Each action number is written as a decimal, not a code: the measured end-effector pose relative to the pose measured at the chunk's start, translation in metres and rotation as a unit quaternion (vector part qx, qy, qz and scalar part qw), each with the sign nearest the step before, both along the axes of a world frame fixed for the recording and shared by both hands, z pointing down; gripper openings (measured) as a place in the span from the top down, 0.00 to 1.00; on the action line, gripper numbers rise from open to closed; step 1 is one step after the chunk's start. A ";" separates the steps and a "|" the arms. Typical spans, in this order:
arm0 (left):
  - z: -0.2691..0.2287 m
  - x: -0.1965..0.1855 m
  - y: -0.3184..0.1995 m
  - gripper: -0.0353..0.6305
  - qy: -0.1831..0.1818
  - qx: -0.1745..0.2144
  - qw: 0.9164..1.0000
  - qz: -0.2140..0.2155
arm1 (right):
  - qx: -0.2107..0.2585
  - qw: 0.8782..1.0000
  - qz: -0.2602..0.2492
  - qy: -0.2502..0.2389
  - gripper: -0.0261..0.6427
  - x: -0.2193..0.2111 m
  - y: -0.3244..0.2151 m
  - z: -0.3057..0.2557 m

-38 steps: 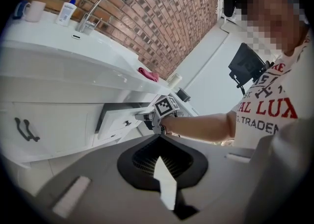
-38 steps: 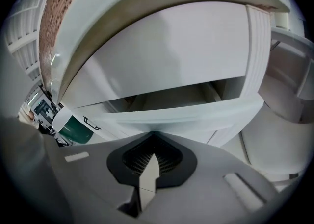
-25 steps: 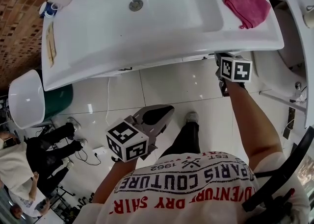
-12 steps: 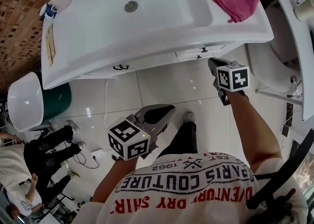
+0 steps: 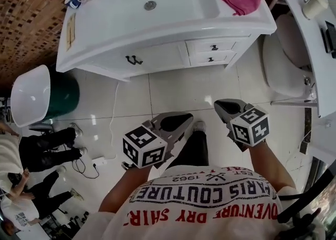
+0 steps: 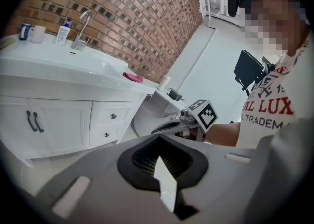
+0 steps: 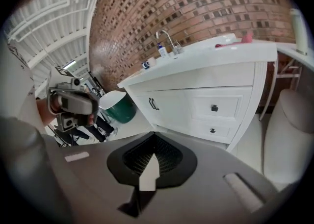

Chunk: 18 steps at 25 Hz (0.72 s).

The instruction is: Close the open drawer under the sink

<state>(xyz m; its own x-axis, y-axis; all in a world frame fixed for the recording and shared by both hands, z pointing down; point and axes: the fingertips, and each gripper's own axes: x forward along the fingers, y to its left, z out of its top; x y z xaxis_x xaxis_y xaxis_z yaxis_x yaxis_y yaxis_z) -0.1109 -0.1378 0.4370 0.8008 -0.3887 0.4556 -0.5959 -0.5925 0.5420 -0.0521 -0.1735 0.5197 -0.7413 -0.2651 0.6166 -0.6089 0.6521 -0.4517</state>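
Above, both drawers [image 5: 205, 47] under the sink [image 5: 176, 0] sit flush; your left gripper [image 5: 178, 121] and right gripper [image 5: 223, 107] hang lower-centre, well apart from them, fingers pressed together, empty.

Open floor [image 5: 178, 89] before vanity cabinet [image 5: 157, 58], drawer fronts [image 5: 214, 47] flush; white rounded fixture [image 5: 286, 63] flanks right, green-sided tub [image 5: 65, 100] left

The person's white printed T-shirt [image 5: 202, 202] is showing, upside down in the head view, "PARIS COUTURE", "1962" and "EST"; in the left gripper view it [image 6: 274, 108] is showing "LUX" and "TRADEM".
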 end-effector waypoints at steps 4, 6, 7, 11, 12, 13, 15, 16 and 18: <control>-0.019 0.030 0.073 0.96 -0.002 0.034 0.999 0.001 | 0.045 0.999 -0.022 -0.014 0.95 0.024 0.076 -0.046; -0.031 0.047 0.114 0.96 -0.003 0.058 0.998 0.002 | 0.074 0.997 -0.029 -0.016 0.95 0.042 0.120 -0.067; -0.037 0.056 0.137 0.96 -0.004 0.070 0.998 0.004 | 0.087 0.996 -0.032 -0.018 0.95 0.052 0.144 -0.078; -0.056 0.093 0.241 0.96 0.001 0.099 0.995 0.000 | 0.124 0.991 -0.043 -0.023 0.95 0.093 0.256 -0.112; -0.062 0.102 0.265 0.96 0.003 0.106 0.994 -0.002 | 0.134 0.990 -0.046 -0.024 0.95 0.103 0.281 -0.120; -0.067 0.111 0.286 0.96 0.004 0.115 0.993 -0.004 | 0.146 0.988 -0.050 -0.025 0.95 0.112 0.302 -0.128; -0.080 0.128 0.322 0.96 0.000 0.134 0.991 -0.001 | 0.167 0.984 -0.056 -0.031 0.95 0.128 0.340 -0.144; -0.086 0.136 0.338 0.96 -0.003 0.142 0.990 0.001 | 0.175 0.982 -0.059 -0.036 0.95 0.134 0.359 -0.151; -0.099 0.153 0.371 0.96 -0.010 0.154 0.988 0.006 | 0.182 0.980 -0.068 -0.043 0.95 0.146 0.396 -0.165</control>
<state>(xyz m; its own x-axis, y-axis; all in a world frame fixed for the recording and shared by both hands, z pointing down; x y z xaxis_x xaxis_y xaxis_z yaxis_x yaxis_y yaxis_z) 0.0417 0.2327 0.3375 0.7986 -0.5018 0.3323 -0.5962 -0.7352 0.3227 0.0935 0.2222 0.3550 -0.8306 -0.3504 0.4327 -0.4744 0.8522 -0.2206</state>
